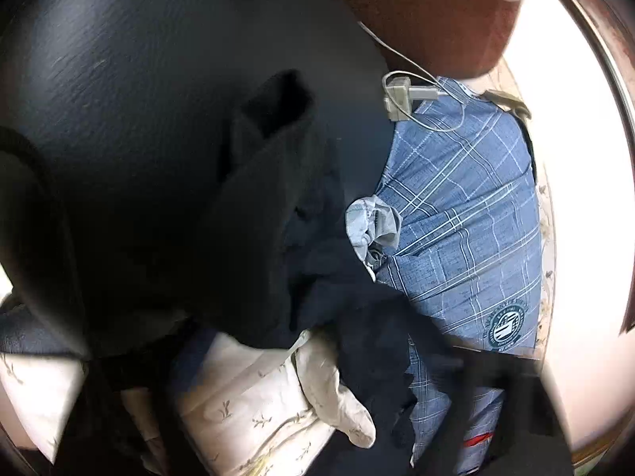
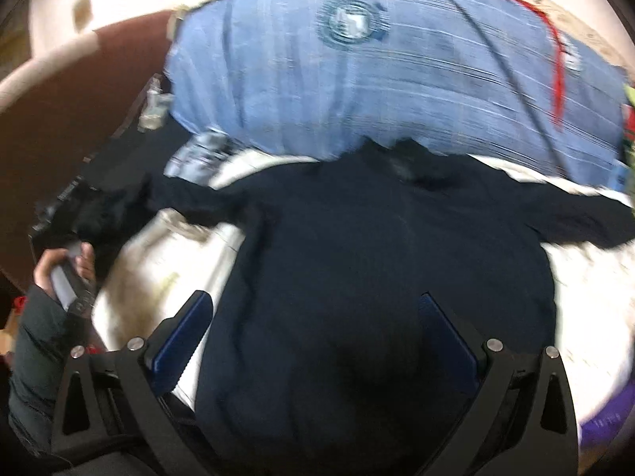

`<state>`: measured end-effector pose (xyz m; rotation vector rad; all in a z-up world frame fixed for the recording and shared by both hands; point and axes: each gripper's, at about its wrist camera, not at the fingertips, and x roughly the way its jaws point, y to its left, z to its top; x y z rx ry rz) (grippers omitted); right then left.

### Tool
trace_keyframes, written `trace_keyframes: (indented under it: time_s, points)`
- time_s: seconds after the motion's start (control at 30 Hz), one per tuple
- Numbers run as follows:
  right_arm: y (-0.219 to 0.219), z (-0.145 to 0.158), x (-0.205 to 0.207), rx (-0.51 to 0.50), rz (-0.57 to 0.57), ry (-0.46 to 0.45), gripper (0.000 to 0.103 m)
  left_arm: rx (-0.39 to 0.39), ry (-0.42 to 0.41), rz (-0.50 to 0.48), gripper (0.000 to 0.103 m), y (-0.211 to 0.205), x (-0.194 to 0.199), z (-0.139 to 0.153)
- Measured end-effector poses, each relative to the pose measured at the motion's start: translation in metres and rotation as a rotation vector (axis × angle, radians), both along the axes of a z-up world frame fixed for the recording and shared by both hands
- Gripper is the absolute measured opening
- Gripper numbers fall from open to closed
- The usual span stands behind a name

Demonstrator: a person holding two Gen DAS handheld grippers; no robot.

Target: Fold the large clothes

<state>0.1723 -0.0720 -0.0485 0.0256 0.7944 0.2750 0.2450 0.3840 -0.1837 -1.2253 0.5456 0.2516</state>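
Note:
A dark navy long-sleeved garment (image 2: pixel 397 258) lies spread front-down on white floral bedding (image 2: pixel 178 261), sleeves out to both sides. My right gripper (image 2: pixel 313 337) hovers open over its lower body, blue-padded fingers (image 2: pixel 186 337) wide apart with nothing pinched. A person's hand (image 2: pixel 59 265) holds my left gripper (image 2: pixel 79 214) at the end of the left sleeve. In the left wrist view that sleeve (image 1: pixel 278 182) fills the frame close up with its cuff at the far end. The left fingers are lost in dark blur, so their grip is unclear.
A blue plaid pillow (image 2: pixel 397 91) with a round badge lies beyond the collar. A crumpled grey cloth (image 1: pixel 373 226) and a white charger with cable (image 1: pixel 397 95) sit by it. A brown headboard (image 1: pixel 436 12) and a black textured surface (image 1: pixel 139 79) border the bed.

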Motion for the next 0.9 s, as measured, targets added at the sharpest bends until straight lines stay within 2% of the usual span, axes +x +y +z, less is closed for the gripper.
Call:
trace_keyframes:
  time_s: [0.03,0.13,0.2,0.33,0.4,0.5,0.67,0.73,0.8,0.9]
  points:
    - [0.007,-0.004,0.009,0.007,0.024,-0.012,0.103,0.042,0.033,-0.026,0.007,0.0,0.007,0.003]
    - [0.028,-0.013,0.029,0.005,0.069,-0.029,0.101,0.05,0.009,-0.068,0.006,0.005,0.015,0.008]
    - [0.038,-0.016,0.037,0.004,0.095,-0.036,0.096,0.067,-0.018,-0.082,0.006,0.007,0.016,0.017]
    - [0.037,-0.017,0.057,0.079,0.127,0.001,0.069,0.155,-0.138,-0.186,0.006,-0.011,0.02,0.061]
    - [0.022,-0.012,0.068,0.153,0.11,0.016,0.066,0.194,-0.207,-0.257,0.006,-0.032,0.025,0.082]
    - [-0.008,0.004,0.078,0.221,0.059,-0.006,0.066,0.21,-0.306,-0.384,0.006,-0.083,0.045,0.109]
    - [-0.079,0.036,0.069,0.24,-0.082,-0.106,0.066,0.189,-0.379,-0.62,0.006,-0.204,0.102,0.13]
    - [-0.11,0.043,0.064,0.255,-0.124,-0.126,0.066,0.196,-0.383,-0.719,0.006,-0.26,0.123,0.128]
    - [-0.15,0.049,0.06,0.285,-0.183,-0.129,0.066,0.171,-0.382,-0.841,0.006,-0.33,0.138,0.116]
    - [-0.2,0.052,0.049,0.307,-0.278,-0.132,0.07,0.177,-0.344,-1.0,0.006,-0.433,0.15,0.086]
